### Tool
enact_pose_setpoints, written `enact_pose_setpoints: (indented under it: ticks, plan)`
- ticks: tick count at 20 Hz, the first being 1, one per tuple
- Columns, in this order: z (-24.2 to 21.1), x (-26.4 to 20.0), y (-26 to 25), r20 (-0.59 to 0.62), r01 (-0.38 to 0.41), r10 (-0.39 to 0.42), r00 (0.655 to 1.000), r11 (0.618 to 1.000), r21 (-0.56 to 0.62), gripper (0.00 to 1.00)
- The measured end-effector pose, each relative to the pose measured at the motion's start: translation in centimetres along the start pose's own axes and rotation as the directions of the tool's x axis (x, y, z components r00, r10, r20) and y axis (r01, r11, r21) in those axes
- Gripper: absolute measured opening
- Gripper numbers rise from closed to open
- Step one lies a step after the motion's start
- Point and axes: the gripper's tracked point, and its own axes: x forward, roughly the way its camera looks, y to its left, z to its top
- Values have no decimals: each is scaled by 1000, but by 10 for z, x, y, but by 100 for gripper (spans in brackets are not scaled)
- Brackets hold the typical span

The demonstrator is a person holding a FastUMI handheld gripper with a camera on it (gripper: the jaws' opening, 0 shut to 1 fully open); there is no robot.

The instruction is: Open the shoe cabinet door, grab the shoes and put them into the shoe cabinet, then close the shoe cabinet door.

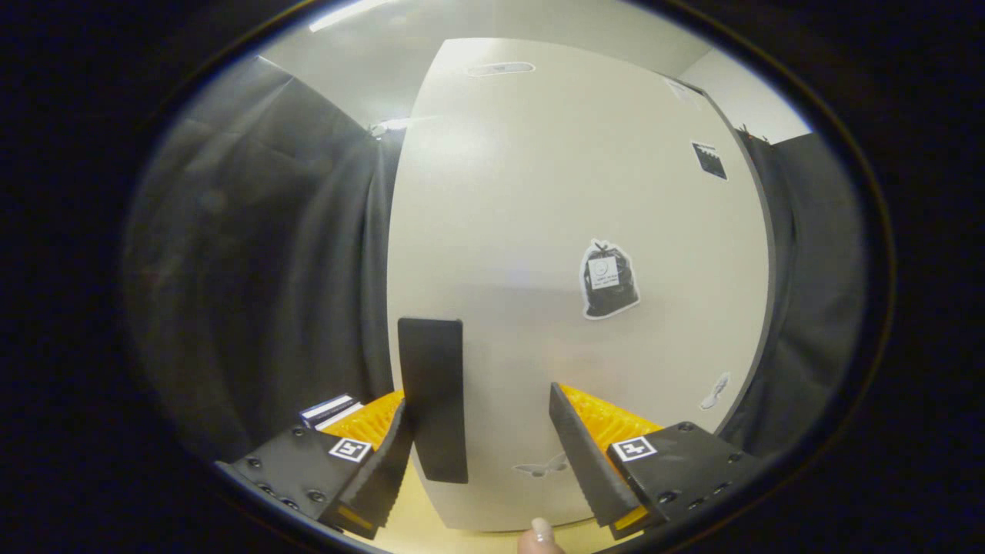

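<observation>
Facing the shoe cabinet door squarely, the gripper is held with its fingers parted and nothing clamped between them. The left finger is set just beside the dark handle mounted near the door's left edge, and may be touching it, though contact cannot be confirmed; the right finger is kept apart from it, out over bare door panel. Such a spread is suited to straddling the handle so that it can be pinched or hooked, and the close, level approach is consistent with that aim.

Beyond the fingers, the pale door is seen flat and shut, or very nearly so, with no gap into the cabinet visible. Several stickers are stuck on its face, the largest being a dark bag-shaped sticker to the right of the handle. A fingertip of the person is seen below, between the fingers.

A small box lies just past the left finger. Dark cloth hangs on both sides of the cabinet. The shoes' whereabouts cannot be told, so a shut door fits either a cabinet awaiting opening or one closed on shoes.
</observation>
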Motion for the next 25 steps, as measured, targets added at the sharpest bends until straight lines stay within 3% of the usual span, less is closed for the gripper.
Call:
enact_pose_setpoints:
  ticks: [14,25]
  plan:
    - [2,16,0,14,119,-119,993,993,-13,97]
    - [2,16,3,24,114,-113,993,993,-13,97]
